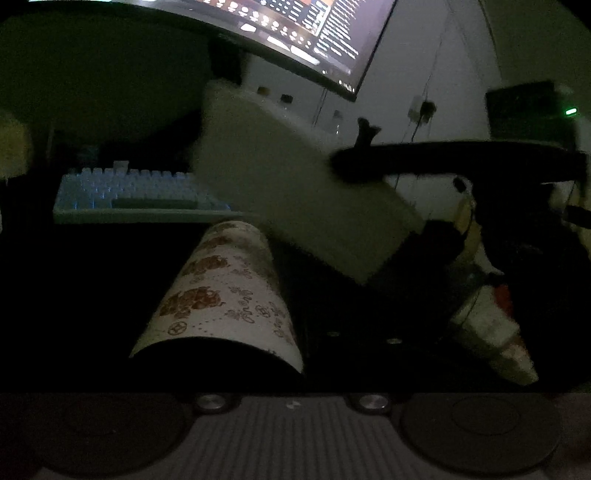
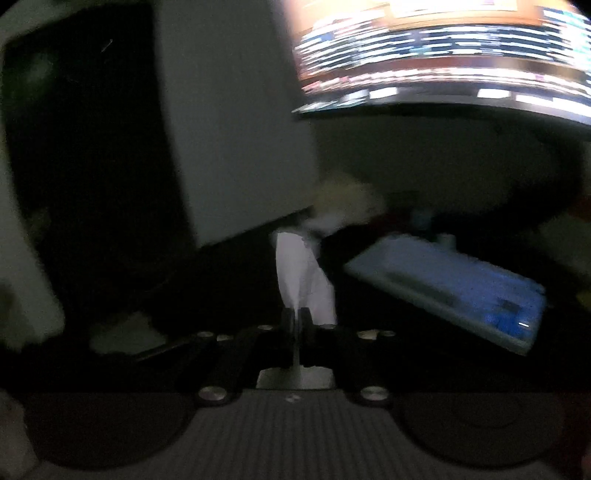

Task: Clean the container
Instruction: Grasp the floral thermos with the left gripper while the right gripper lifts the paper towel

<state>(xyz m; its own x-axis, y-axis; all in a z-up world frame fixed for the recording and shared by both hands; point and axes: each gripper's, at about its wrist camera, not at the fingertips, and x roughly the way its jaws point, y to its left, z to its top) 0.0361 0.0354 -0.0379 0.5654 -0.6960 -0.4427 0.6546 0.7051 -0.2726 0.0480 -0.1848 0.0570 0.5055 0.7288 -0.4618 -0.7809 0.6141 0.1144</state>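
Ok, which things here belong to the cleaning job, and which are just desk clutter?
Job: paper cup; white tissue, pinched in the right gripper.
Lying about: keyboard; monitor.

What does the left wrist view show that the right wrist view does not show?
Only the left wrist view shows the patterned paper cup, lying along the left gripper, and a pale box behind it. Only the right wrist view shows the right gripper shut on a white tissue. Both views share the backlit keyboard and the lit monitor.
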